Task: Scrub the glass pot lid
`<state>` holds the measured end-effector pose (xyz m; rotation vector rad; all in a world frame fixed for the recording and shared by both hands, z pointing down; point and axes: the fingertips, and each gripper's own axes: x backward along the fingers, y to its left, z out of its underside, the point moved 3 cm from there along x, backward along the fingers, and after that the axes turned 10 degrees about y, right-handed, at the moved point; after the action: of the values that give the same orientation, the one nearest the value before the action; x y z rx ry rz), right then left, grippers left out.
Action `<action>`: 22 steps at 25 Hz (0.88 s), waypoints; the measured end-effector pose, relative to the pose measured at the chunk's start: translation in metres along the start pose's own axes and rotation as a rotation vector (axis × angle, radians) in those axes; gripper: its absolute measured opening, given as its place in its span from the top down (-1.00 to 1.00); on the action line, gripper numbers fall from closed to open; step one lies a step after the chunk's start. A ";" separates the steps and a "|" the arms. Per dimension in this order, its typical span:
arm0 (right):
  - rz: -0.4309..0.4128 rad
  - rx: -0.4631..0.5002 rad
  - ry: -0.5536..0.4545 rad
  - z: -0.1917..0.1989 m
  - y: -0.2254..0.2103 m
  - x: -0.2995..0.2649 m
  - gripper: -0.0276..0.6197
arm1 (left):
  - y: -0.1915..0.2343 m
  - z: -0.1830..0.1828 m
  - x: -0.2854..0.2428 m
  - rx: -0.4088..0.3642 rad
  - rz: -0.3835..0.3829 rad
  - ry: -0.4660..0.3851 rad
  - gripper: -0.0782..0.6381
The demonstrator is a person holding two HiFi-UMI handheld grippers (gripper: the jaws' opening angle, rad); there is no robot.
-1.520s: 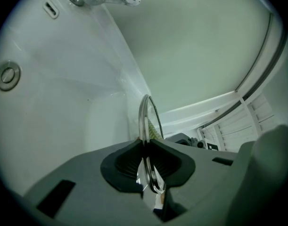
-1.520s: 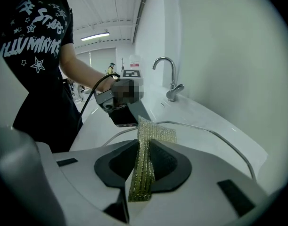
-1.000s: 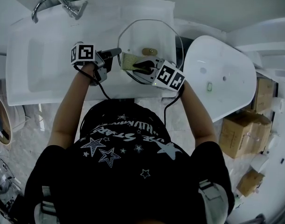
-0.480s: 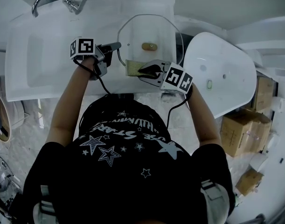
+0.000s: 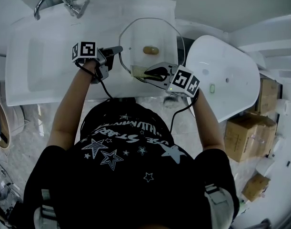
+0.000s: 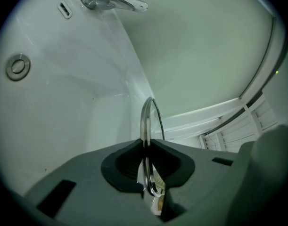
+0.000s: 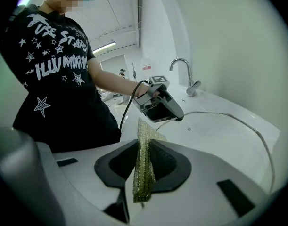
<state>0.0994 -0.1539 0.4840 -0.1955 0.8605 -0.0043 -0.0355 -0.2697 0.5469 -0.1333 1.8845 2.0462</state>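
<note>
**Fixture.** A white moulded sink counter point(image 5: 50, 66) with a chrome tap point(image 5: 59, 1) at its far edge spans the work area.

**Task item.** The round clear glass pot lid with a metal rim point(image 5: 150, 32) lies over the counter's right portion, beside the basin. Whether its far edge rests on the counter cannot be determined.

**Left gripper** point(image 5: 117, 49). Clamped edge-on across the lid's left rim; the rim runs between both pads.

**Right gripper** point(image 5: 150, 72). Pinched on a thin yellow-green mesh scouring pad point(image 5: 138, 71), which sits against the lid's near portion, short of the small tan knob point(image 5: 151, 49) at centre.

**Handling assessment.** The lid is judged rigid, moderately heavy, breakable and slippery when wet. A one-point rim grip invites pivoting under scrubbing pressure. The rim is the soundest hold; the knob is an alternative. The pad is soft and limp, so pressure must pass close to the jaws.
</note>
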 end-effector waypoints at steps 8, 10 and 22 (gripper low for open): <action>0.181 0.025 -0.039 -0.015 -0.052 0.027 0.69 | -0.002 -0.001 -0.001 -0.025 -0.016 0.015 0.62; 0.251 0.048 -0.029 -0.019 -0.071 0.031 0.69 | -0.002 -0.001 -0.001 -0.031 -0.020 0.019 0.62; 0.476 0.200 0.114 -0.018 -0.158 0.032 0.70 | -0.001 -0.007 -0.003 -0.049 -0.035 0.045 0.62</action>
<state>0.1187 -0.3145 0.4752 0.2018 0.9973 0.3446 -0.0331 -0.2772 0.5462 -0.2249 1.8452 2.0837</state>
